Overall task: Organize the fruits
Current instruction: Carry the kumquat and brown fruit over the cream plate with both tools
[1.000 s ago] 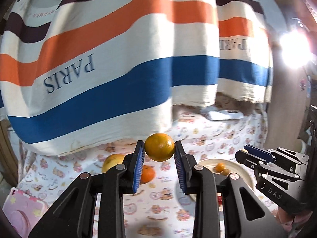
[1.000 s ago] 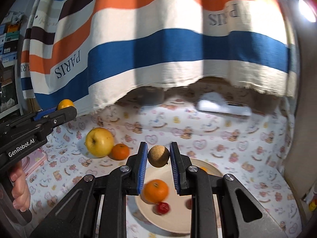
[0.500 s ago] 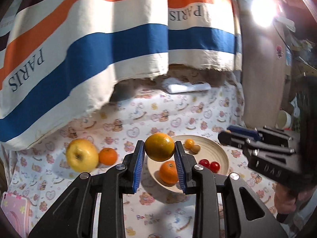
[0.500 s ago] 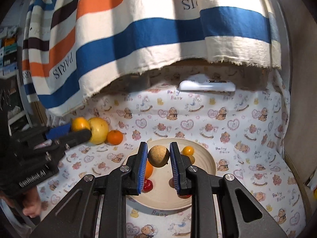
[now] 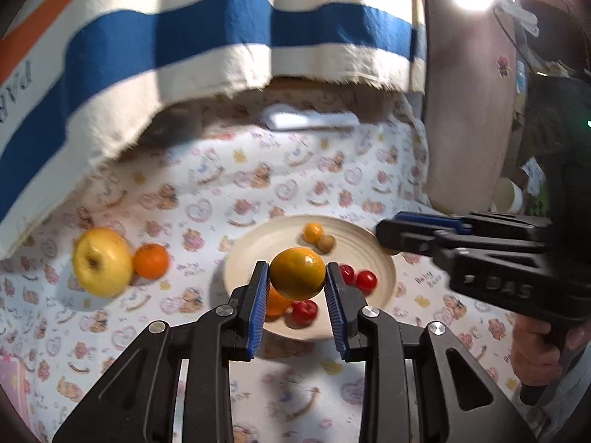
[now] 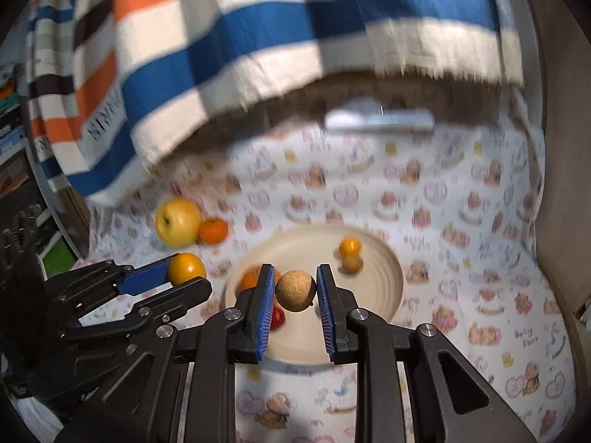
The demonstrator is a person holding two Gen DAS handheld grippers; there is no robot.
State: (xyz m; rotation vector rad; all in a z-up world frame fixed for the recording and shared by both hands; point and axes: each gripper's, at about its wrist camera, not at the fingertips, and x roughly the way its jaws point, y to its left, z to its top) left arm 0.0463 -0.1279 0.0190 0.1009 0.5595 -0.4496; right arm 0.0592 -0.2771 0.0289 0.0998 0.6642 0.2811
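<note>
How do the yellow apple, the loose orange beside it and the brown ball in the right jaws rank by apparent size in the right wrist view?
1. Yellow apple, largest.
2. Brown ball, shut in the jaws close to the camera, so likely inflated.
3. Loose orange, smallest, touching the apple.

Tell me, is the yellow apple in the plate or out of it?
Out. The yellow apple lies on the printed cloth beside a small orange, left of the plate.
</note>
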